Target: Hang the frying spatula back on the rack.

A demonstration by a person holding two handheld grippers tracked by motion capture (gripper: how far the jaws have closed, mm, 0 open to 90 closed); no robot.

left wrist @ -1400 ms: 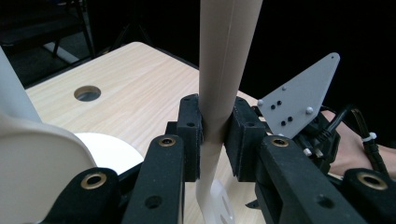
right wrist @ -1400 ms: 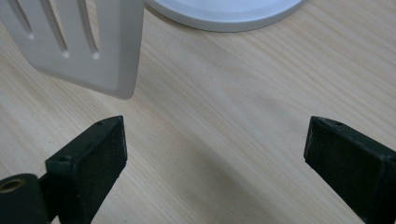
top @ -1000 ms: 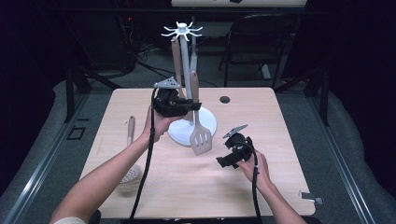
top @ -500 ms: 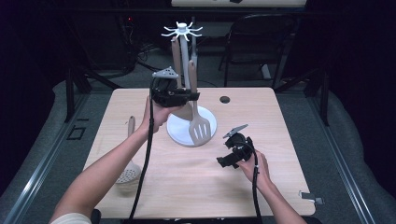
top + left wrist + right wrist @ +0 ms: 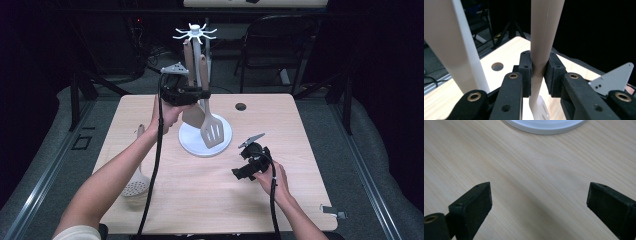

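In the high view, the left hand-held gripper (image 5: 197,93) sits in the upper middle of the frame, squeezing the handle of the slotted spatula (image 5: 212,131), which hangs beside the white rack (image 5: 196,35) over its round base (image 5: 192,141). The gripper hides part of the handle, and the top is cut off in the left gripper view. A second tan tool (image 5: 194,116) is half hidden behind it. The right hand-held gripper (image 5: 539,195) is spread wide over bare worktop (image 5: 529,162). No writing can be read.

Dark recording studio, lone wooden table (image 5: 310,150), tripod stands (image 5: 80,87), floor cables (image 5: 150,55)
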